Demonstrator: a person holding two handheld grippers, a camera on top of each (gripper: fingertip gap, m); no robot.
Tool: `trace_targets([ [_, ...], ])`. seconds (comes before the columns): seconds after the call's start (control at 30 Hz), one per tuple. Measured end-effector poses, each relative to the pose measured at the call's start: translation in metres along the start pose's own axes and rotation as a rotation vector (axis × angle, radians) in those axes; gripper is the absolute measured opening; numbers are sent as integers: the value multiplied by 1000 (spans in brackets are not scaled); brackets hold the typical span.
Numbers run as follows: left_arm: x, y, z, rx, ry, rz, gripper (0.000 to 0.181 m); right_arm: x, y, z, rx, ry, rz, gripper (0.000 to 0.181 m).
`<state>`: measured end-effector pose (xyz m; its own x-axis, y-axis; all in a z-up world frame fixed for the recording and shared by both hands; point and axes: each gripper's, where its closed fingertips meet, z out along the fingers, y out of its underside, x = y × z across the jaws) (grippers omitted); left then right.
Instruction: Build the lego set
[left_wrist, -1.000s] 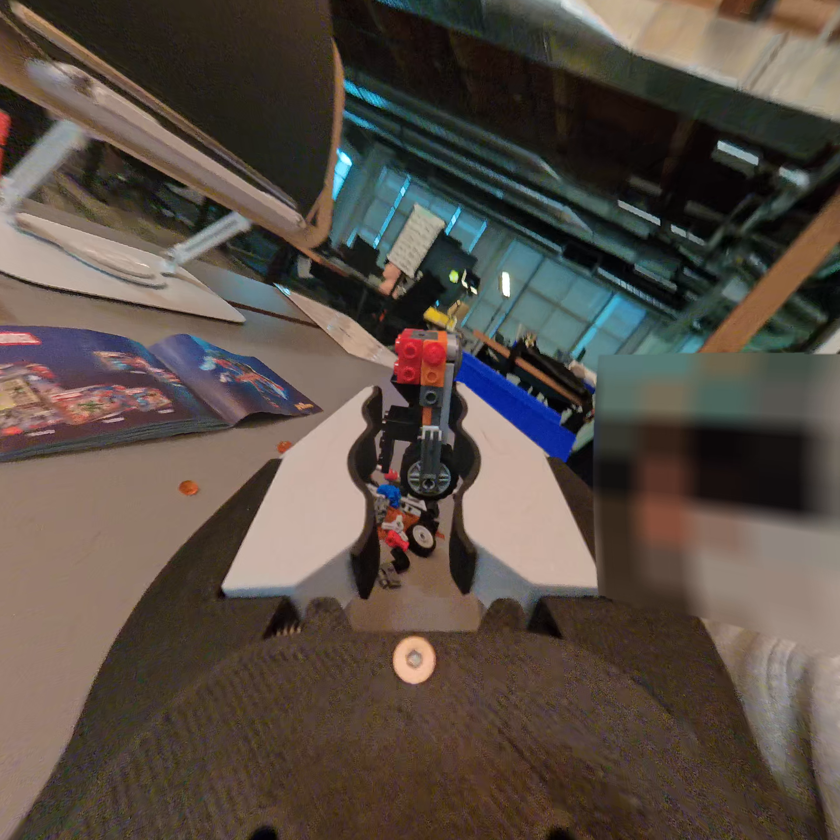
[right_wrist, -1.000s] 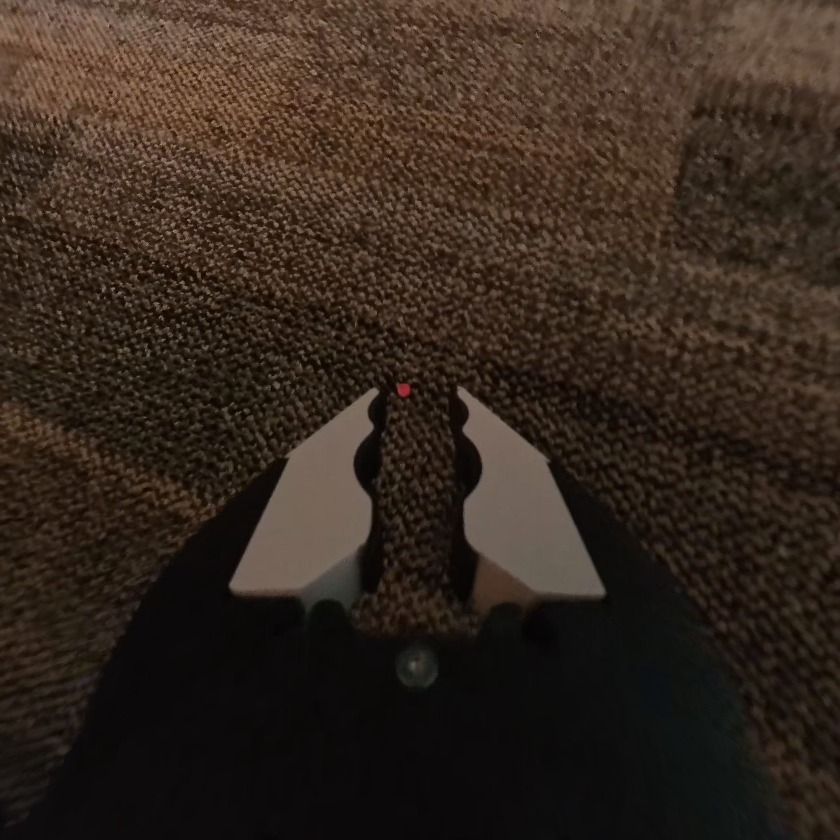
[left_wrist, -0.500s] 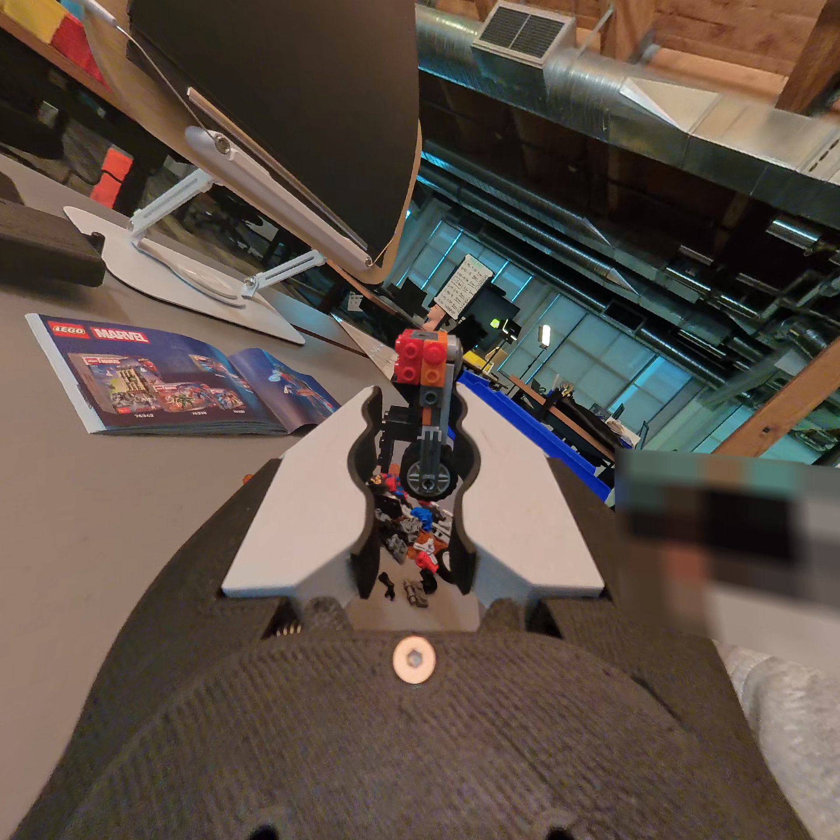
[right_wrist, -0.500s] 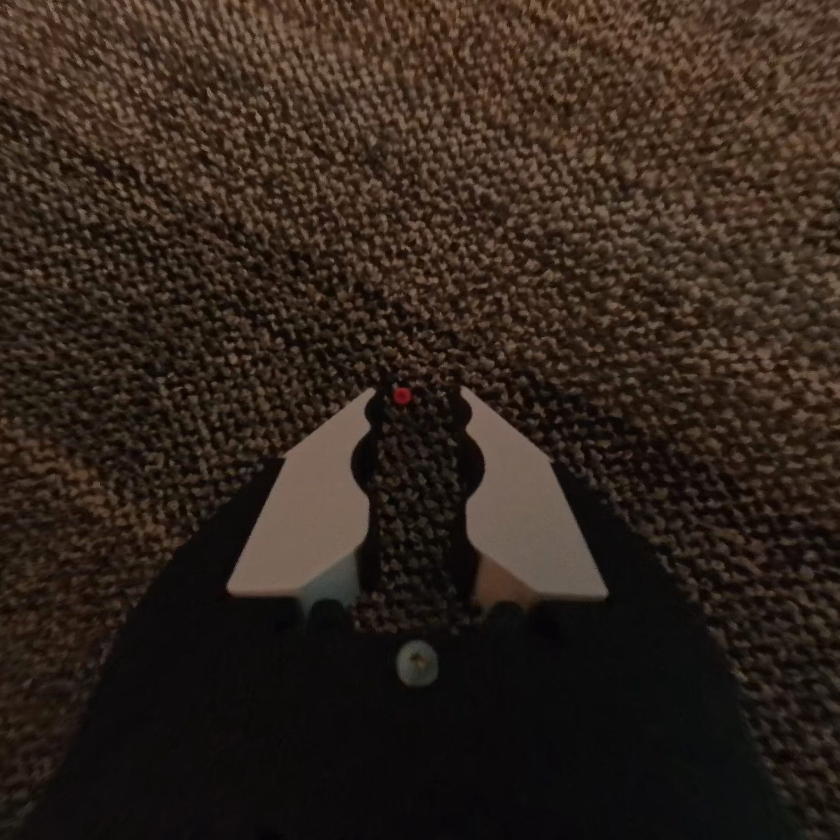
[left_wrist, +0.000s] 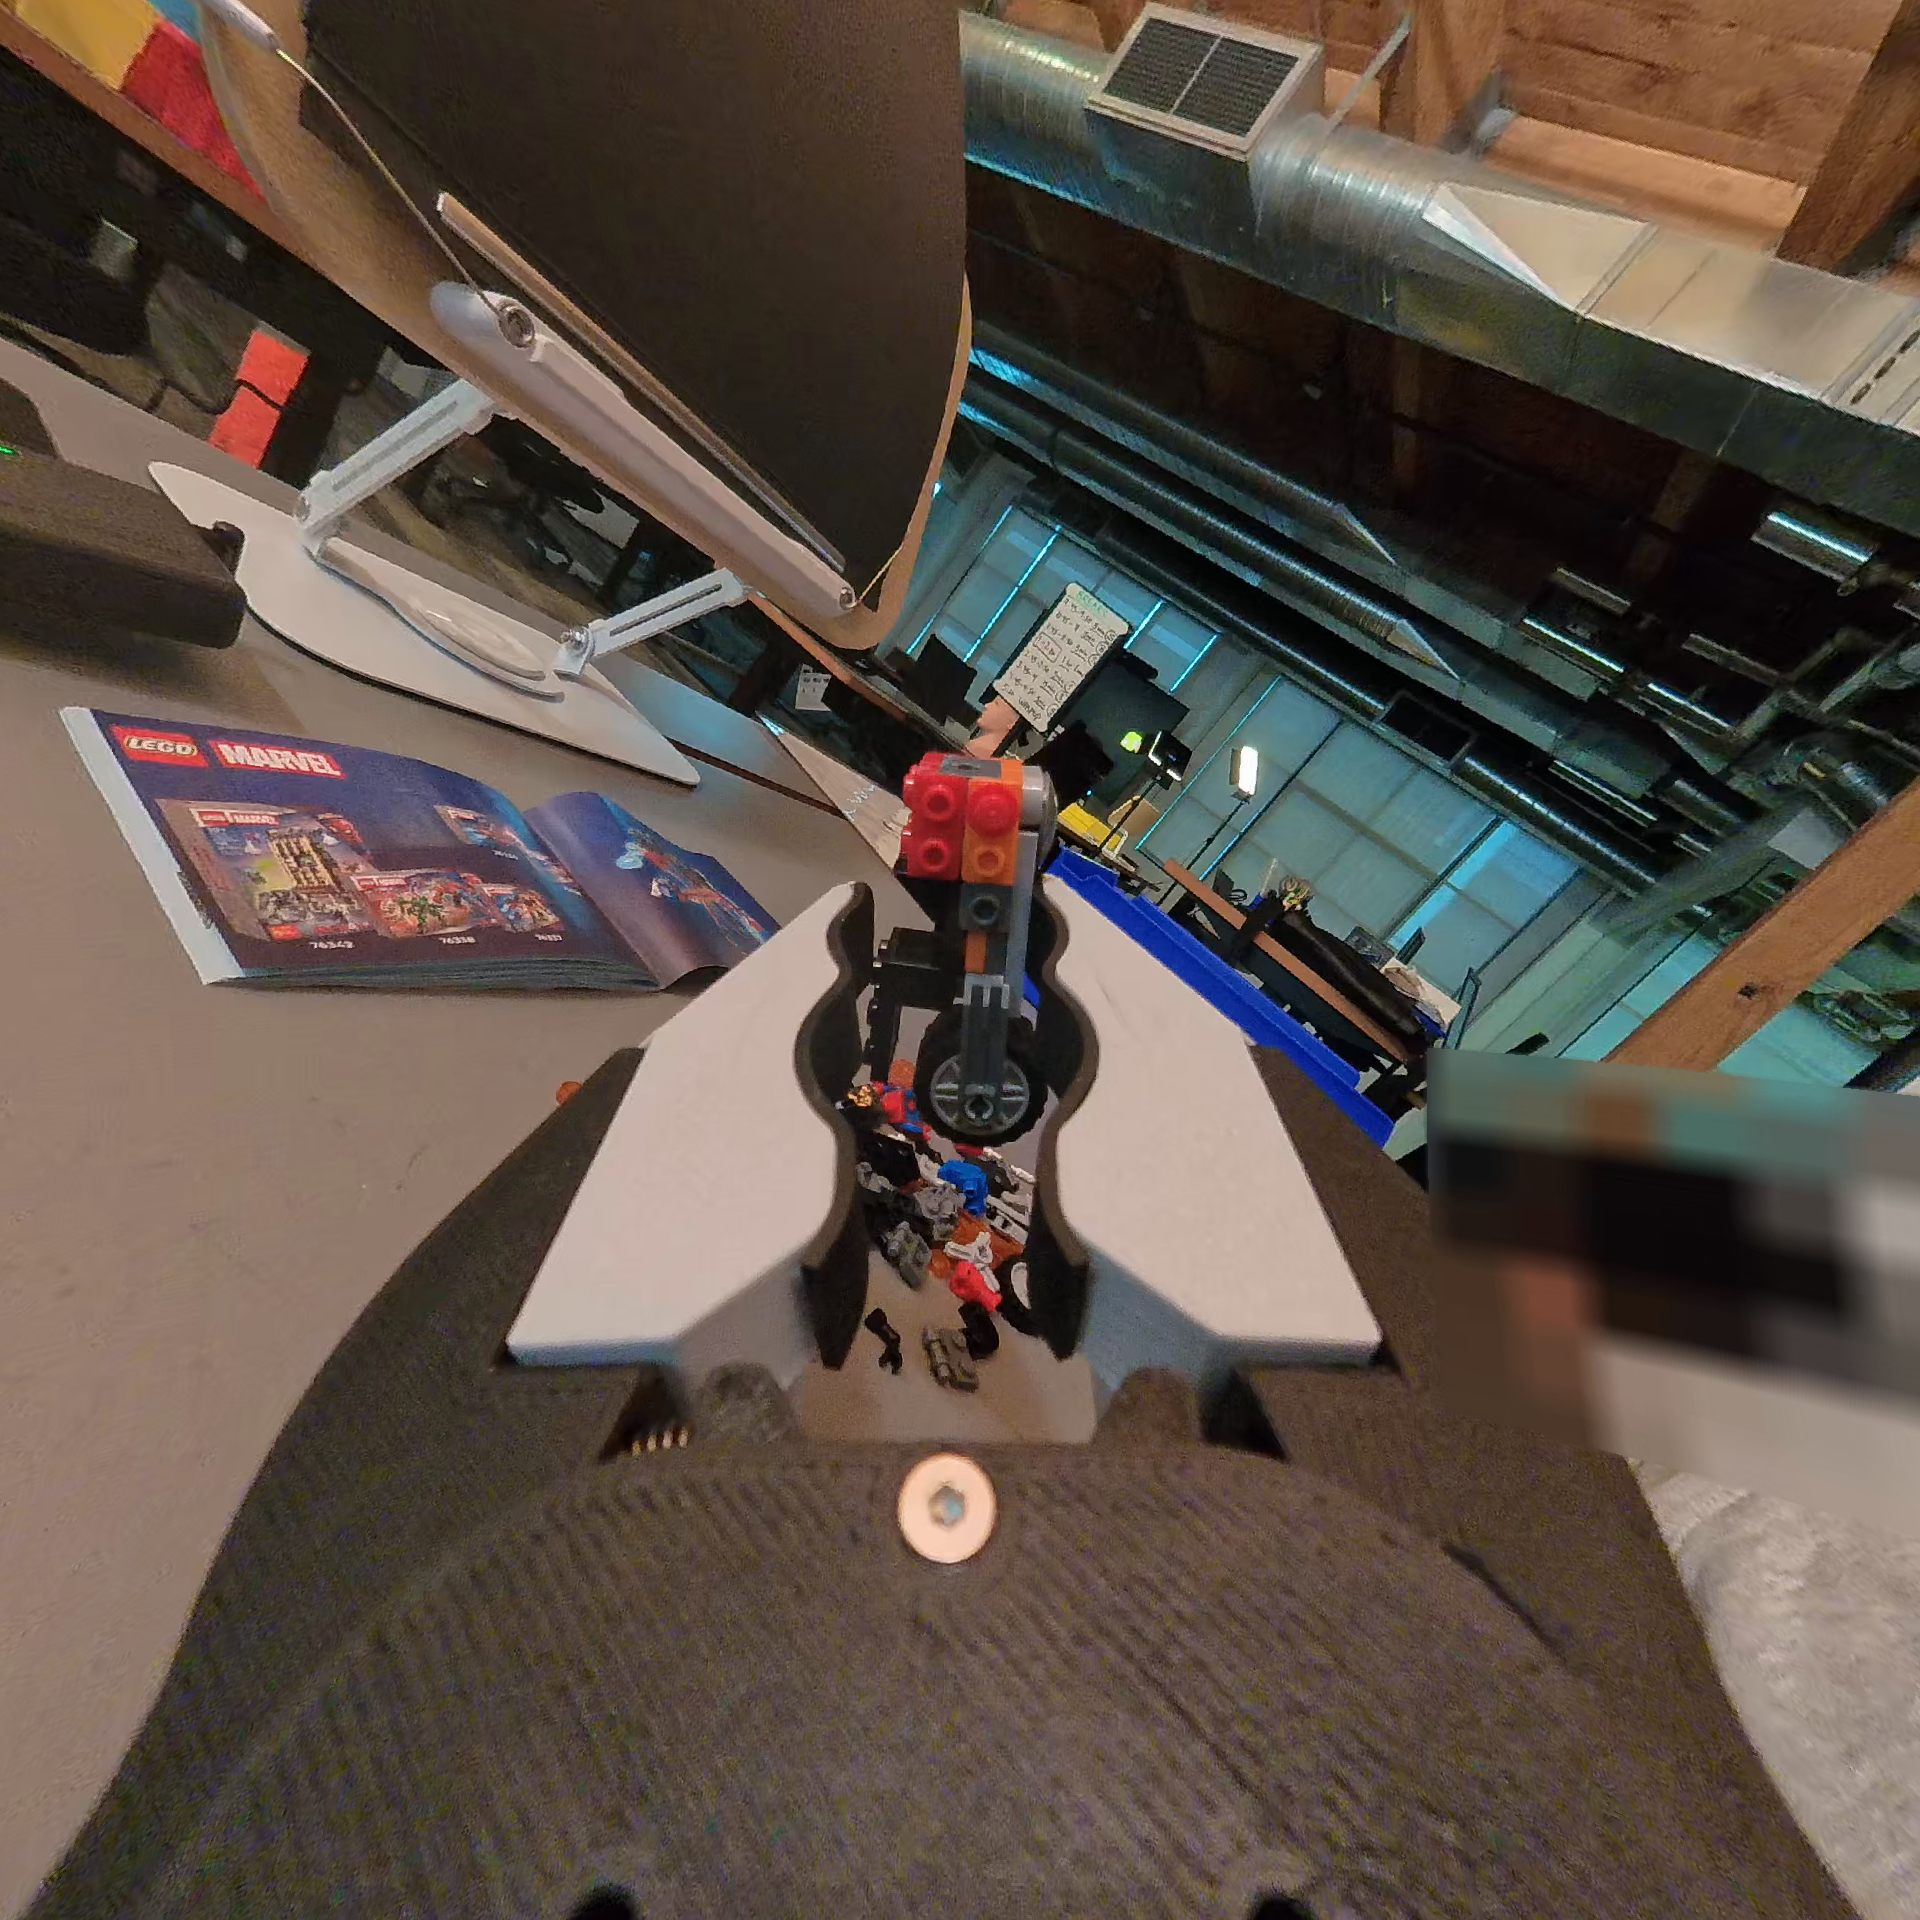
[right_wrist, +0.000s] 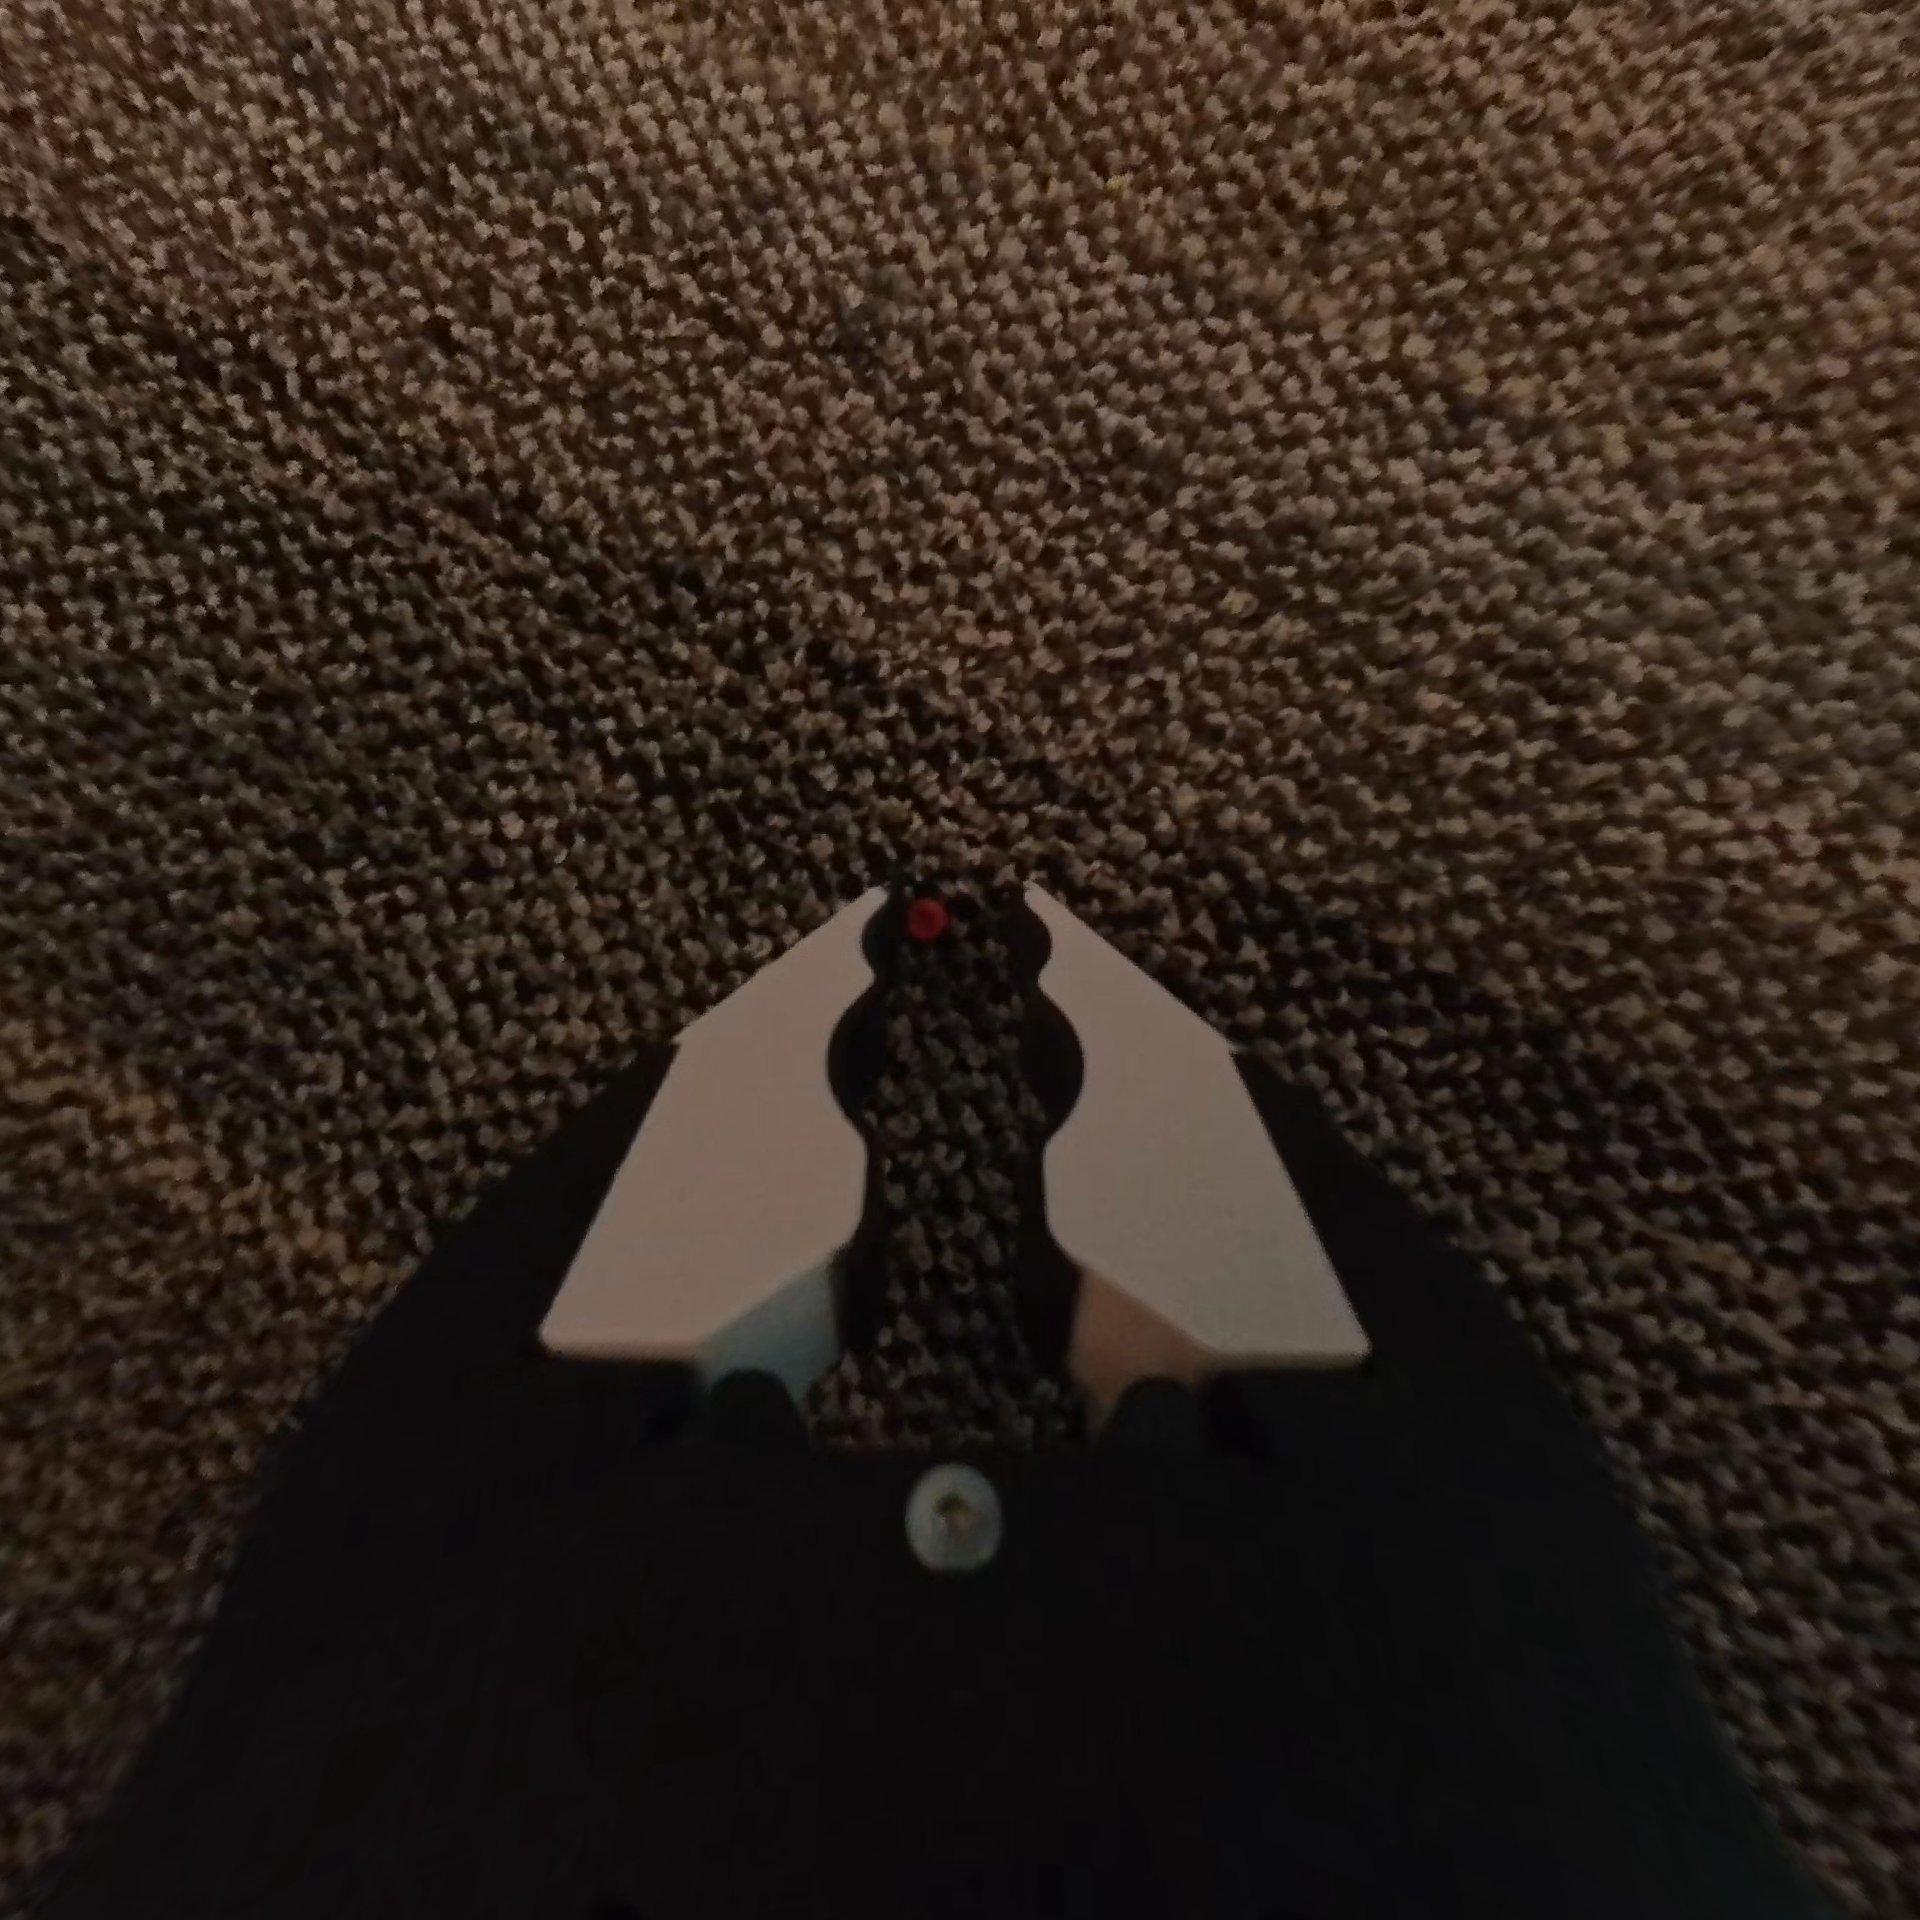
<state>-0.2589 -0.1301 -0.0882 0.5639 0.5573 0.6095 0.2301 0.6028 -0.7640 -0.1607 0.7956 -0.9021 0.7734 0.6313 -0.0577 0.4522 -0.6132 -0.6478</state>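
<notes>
My left gripper (left_wrist: 956, 909) is shut on a small brick-built model (left_wrist: 966, 831) with red and orange bricks on top, a grey fork and a black wheel (left_wrist: 977, 1091), held upright above the grey table (left_wrist: 208, 1195). A pile of small loose bricks (left_wrist: 940, 1205) lies on the table below it. My right gripper (right_wrist: 958, 914) points down at dim brown carpet (right_wrist: 935, 416), its fingers a narrow gap apart. A tiny round red piece (right_wrist: 928, 920) sits by the left fingertip; I cannot tell if it touches.
An open instruction booklet (left_wrist: 395, 862) lies at the left. A monitor (left_wrist: 675, 260) on a white stand (left_wrist: 364, 613) rises behind it. A dark block (left_wrist: 94, 561) is at far left, a blue bin (left_wrist: 1195, 977) beyond the table, a grey sleeve (left_wrist: 1818, 1662) at lower right.
The left gripper has swung so more of the booklet and monitor shows, still holding the model. The right gripper has come closer to the carpet, the red piece staying at its tip.
</notes>
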Motion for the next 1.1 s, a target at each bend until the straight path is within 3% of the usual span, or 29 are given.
trace_targets([
  [0.3, 1, 1, 1, -5, 12, -8, 26, -3, 0, -4, 19, 18, -15, 5],
  [0.47, 4, 1, 1, -2, 41, -26, 27, -5, -9, -37, 133, 34, 126, 5],
  [0.67, 20, 6, 6, -13, 146, -38, 27, -39, -20, -143, 208, -1, 170, 5],
  [0.8, 50, 41, 25, -208, 246, 86, 28, -101, -50, -253, 288, -156, -14, 5],
  [0.9, 71, 56, 31, -282, 315, 155, 28, -141, -53, -337, 319, -215, -98, 5],
  [0.97, 74, 48, 30, -251, 310, 172, 28, -162, -37, -376, 271, -245, -144, 5],
  [1.1, 71, 18, 19, -99, 278, 62, 27, -177, -8, -425, 198, -237, -358, 5],
])
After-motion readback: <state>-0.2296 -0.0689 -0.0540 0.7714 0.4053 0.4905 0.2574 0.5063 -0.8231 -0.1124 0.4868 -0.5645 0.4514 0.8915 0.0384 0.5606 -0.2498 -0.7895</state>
